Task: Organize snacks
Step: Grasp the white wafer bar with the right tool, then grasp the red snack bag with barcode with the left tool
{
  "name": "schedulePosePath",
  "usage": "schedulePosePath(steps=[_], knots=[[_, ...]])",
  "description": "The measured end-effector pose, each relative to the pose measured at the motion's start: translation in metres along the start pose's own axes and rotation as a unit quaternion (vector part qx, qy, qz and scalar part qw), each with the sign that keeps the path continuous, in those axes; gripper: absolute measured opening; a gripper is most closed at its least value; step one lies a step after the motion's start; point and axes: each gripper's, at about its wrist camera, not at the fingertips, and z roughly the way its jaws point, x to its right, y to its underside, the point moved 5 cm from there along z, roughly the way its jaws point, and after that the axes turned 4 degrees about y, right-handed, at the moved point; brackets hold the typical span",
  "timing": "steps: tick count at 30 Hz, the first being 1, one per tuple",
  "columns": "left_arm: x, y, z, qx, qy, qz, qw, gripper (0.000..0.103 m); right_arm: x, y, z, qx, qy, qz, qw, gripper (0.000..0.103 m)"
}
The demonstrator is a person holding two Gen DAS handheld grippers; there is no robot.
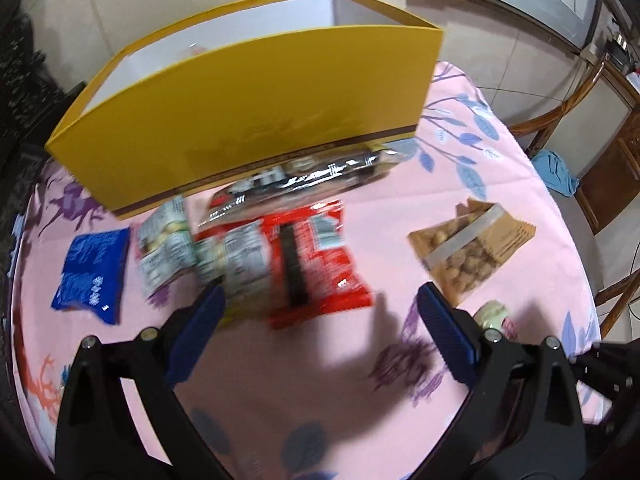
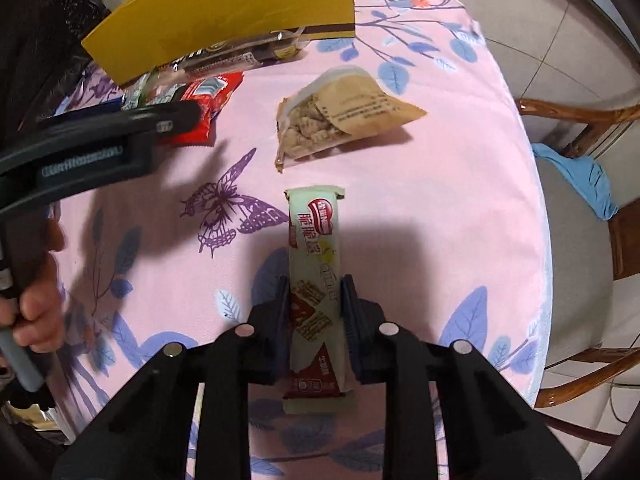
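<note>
Right gripper [image 2: 314,300]: pinching the wafer bar [image 2: 316,280]; both pads sit flush against the wrapper's long edges, the bar running lengthwise out ahead of the fingers and back beneath them.
Wafer bar, condition: pale green wrapper with a red logo; lies on the pink tablecloth [image 2: 440,200]; its near end is tucked under the gripper body, partly in shadow.
Left gripper [image 1: 320,312]: jaws spread wide, nothing between the blue pads [image 1: 200,328]; they stand above the cloth just short of the snack pile.
Red packet [image 1: 320,264]: just ahead of the left gripper, between its pads' line and the box; print smeared by blur.
Green-white packets [image 1: 172,240]: ahead and left of the left gripper, overlapping the red packet; number cannot be told for the blur.
Blue packet [image 1: 94,272]: far left of the left gripper, apart from the pile.
Dark glossy packet [image 1: 312,180]: beyond the red one, pressed against the foot of the yellow box [image 1: 248,120].
Yellow box: open-topped, white inside; contents mostly hidden by its front wall.
Brown bag of puffs [image 1: 472,248]: ahead and right of the left gripper; ahead of the right gripper, beyond the bar's far tip.
Seen only by the right wrist camera: the person's left hand [image 2: 36,312] on the left gripper's handle, at the frame's left edge; the wafer bar whole.
Seen only by the left wrist camera: the box interior; the blue packet in full.
Cut off: the wafer bar shows here only as a pale stub [image 1: 494,314] behind the right-hand finger.
</note>
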Motion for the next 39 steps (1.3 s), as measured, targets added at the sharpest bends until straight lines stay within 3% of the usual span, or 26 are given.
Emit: schedulePosePath(steps=[5, 9, 11, 12, 13, 14, 17, 18, 24, 26, 30, 34, 37, 39], knots=[[0.012, -0.008, 0.025, -0.02, 0.01, -0.011, 0.9997, 0.098, 0.001, -0.002, 0.0, 0.006, 0.003, 0.001, 1.0, 0.026], [0.005, -0.006, 0.045, -0.032, -0.019, -0.019, 0.9991, 0.098, 0.005, -0.004, 0.001, 0.001, -0.014, 0.015, 1.0, 0.026], [-0.002, -0.004, 0.044, -0.024, -0.029, -0.021, 0.9991, 0.088, 0.005, -0.005, 0.001, -0.002, -0.017, 0.015, 1.0, 0.026], [-0.002, -0.002, 0.041, -0.019, -0.034, -0.014, 0.9991, 0.078, 0.005, -0.006, 0.0, -0.004, -0.02, 0.019, 1.0, 0.025], [-0.002, 0.0, 0.039, -0.019, -0.025, -0.012, 0.9994, 0.062, 0.005, -0.007, 0.001, -0.004, -0.022, 0.021, 1.0, 0.025], [-0.002, 0.001, 0.037, -0.018, -0.009, -0.014, 0.9997, 0.058, 0.005, -0.007, 0.0, -0.004, -0.026, 0.022, 0.999, 0.025], [-0.005, 0.007, 0.032, -0.023, -0.004, -0.019, 0.9995, 0.054, 0.003, -0.009, -0.004, 0.003, -0.03, 0.018, 0.999, 0.025], [-0.006, 0.008, 0.03, -0.023, -0.005, -0.021, 0.9995, 0.047, 0.003, -0.01, -0.007, 0.005, -0.032, 0.02, 0.999, 0.025], [-0.012, 0.014, 0.013, -0.025, 0.012, -0.044, 0.9987, 0.046, 0.009, -0.024, -0.032, 0.027, -0.034, 0.029, 0.999, 0.025], [-0.013, 0.017, 0.02, -0.037, 0.014, -0.04, 0.9984, 0.046, 0.009, -0.03, -0.034, 0.03, -0.035, 0.027, 0.999, 0.025], [-0.004, 0.017, 0.029, -0.035, -0.012, -0.018, 0.9992, 0.058, 0.008, -0.034, -0.035, 0.03, -0.036, 0.036, 0.998, 0.025], [-0.013, 0.014, 0.04, -0.035, -0.041, -0.036, 0.9979, 0.097, 0.011, -0.032, -0.035, 0.026, -0.039, 0.046, 0.998, 0.025], [-0.015, 0.013, 0.044, -0.041, -0.036, -0.031, 0.998, 0.099, 0.013, -0.031, -0.034, 0.023, -0.039, 0.048, 0.998, 0.025], [-0.007, 0.015, 0.044, -0.044, -0.013, -0.014, 0.9988, 0.099, 0.014, -0.032, -0.033, 0.021, -0.039, 0.05, 0.998, 0.025]])
